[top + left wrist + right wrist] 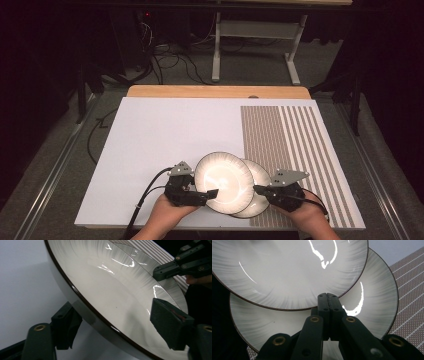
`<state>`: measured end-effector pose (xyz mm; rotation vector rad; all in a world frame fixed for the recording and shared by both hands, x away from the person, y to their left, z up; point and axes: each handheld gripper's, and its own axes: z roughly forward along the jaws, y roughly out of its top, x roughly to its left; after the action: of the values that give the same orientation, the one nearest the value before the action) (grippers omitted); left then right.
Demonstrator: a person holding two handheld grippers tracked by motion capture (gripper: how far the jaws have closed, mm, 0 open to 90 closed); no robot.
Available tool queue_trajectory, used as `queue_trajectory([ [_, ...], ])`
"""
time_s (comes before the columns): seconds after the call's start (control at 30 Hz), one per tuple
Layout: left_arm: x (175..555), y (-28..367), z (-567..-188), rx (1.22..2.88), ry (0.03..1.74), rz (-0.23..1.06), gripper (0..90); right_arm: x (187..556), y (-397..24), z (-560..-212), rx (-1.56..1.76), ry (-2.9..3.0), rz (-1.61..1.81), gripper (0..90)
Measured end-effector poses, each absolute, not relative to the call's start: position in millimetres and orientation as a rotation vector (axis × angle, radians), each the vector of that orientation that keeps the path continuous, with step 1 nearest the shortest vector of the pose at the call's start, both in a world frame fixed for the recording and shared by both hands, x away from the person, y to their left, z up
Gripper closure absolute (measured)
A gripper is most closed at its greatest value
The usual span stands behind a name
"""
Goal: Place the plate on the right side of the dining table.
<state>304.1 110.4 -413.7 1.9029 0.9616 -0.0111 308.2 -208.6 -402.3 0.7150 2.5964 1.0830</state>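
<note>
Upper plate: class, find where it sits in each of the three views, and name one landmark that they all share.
High view: the upper plate lies near the bottom, about centre.
Left gripper view: upper plate spans the middle, its dark rim slanting from top left to bottom right.
Right gripper view: upper plate lies across the top.
Shared landmark: the striped mat.

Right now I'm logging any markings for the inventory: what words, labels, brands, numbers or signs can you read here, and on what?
None: no readable text in any view.
Upper plate: plain, dark rim, grey streaks only.
Lower plate: the same, no mark.
Mat: white with a brown striped and dotted pattern, no lettering.
Left tongs and right tongs: black, no label showing.
</note>
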Motion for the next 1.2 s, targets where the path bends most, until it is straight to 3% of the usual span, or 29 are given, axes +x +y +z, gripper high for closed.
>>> queue_trajectory([
  [0.37, 308.5, 115.7, -412.2, 1.857, 1.066, -0.093, 44.4, 307.8, -208.4, -402.0, 0.714, 2.596, 1.080, 90.0],
  [1.2, 314.9, 120.2, -413.8, 1.768, 1.145, -0.139, 62.6, 305.2, -213.9, -396.0, 0.709, 2.552, 1.120, 90.0],
])
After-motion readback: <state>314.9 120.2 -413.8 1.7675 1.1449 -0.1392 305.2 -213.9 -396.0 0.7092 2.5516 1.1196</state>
